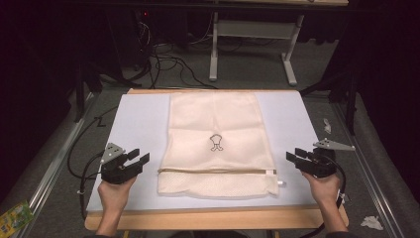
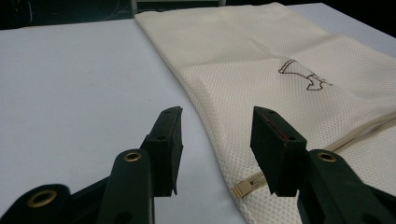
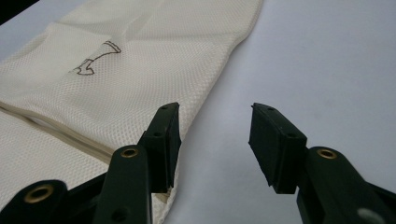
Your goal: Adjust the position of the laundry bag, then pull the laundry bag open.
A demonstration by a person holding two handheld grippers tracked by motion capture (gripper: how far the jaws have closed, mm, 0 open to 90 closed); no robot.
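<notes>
At the near edge of the white mat (image 1: 133, 124), two hands come in from below, and each one holds a black gripper. On the near left part of the mat is the left gripper (image 1: 140, 157); its jaws are apart, with nothing between them, and they point toward the left side of a cream mesh laundry bag (image 1: 213, 124). From the left gripper view, this gripper (image 2: 217, 122) is just beside the bag (image 2: 289, 93), close to the end of the beige zipper (image 2: 247, 185), but the pads do not press on the mesh. On the near right edge of the mat is the right gripper (image 1: 292, 154), also with its jaws apart and empty, pointing at the right side of the bag. From the right gripper view, the right gripper (image 3: 215, 119) stands over bare mat just beside the edge of the bag (image 3: 116, 88).

The bag lies flat in the middle of the mat, from near the near edge up to the far edge. Its zipper (image 1: 213, 171) runs across the near part, and the white pull (image 1: 281, 183) is at the near right corner of the bag. A small dark printed figure (image 1: 215, 143) is at the centre of the bag.

Beyond the far edge, a grey table frame (image 1: 213, 49) and black cables (image 1: 168, 62) are on the floor.
</notes>
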